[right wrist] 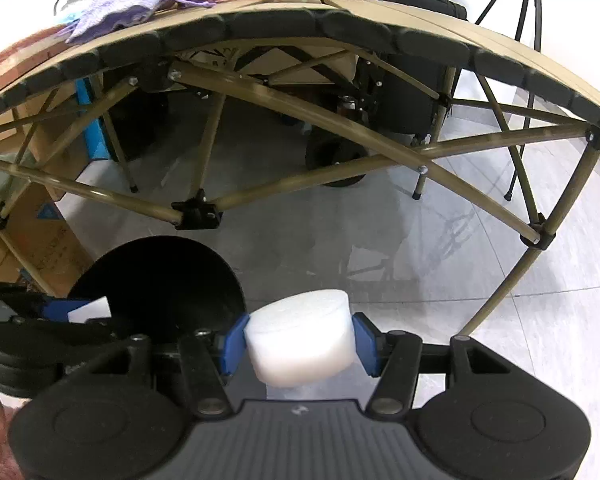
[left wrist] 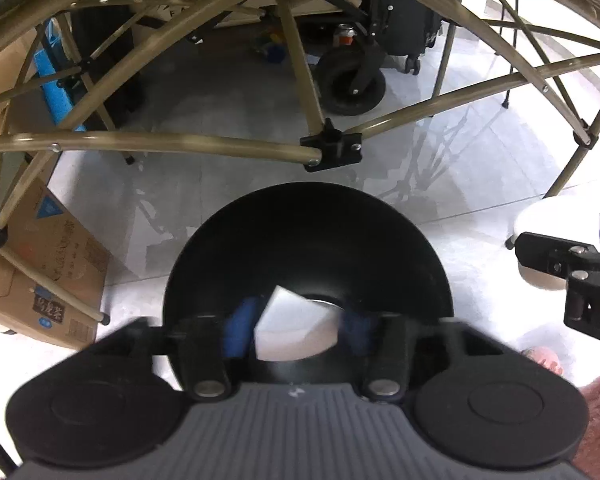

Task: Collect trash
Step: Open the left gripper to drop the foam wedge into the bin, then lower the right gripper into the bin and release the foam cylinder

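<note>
L tongs (left wrist: 296,328) were spread w/ white paper scrap (left wrist: 296,330) loose between pads above black bin (left wrist: 308,240); R tongs (right wrist: 300,344) pinched white foam puck (right wrist: 300,340) just beside bin, so shift it over the opening before letting go.

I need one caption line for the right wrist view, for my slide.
Right gripper clamps a white foam cylinder beside the black bin, in front of the folding table.

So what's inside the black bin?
A white scrap shows over the black bin, between the left gripper's parted fingers, apparently dropping in. The inside looks dark; the gripper hides the near part.
</note>
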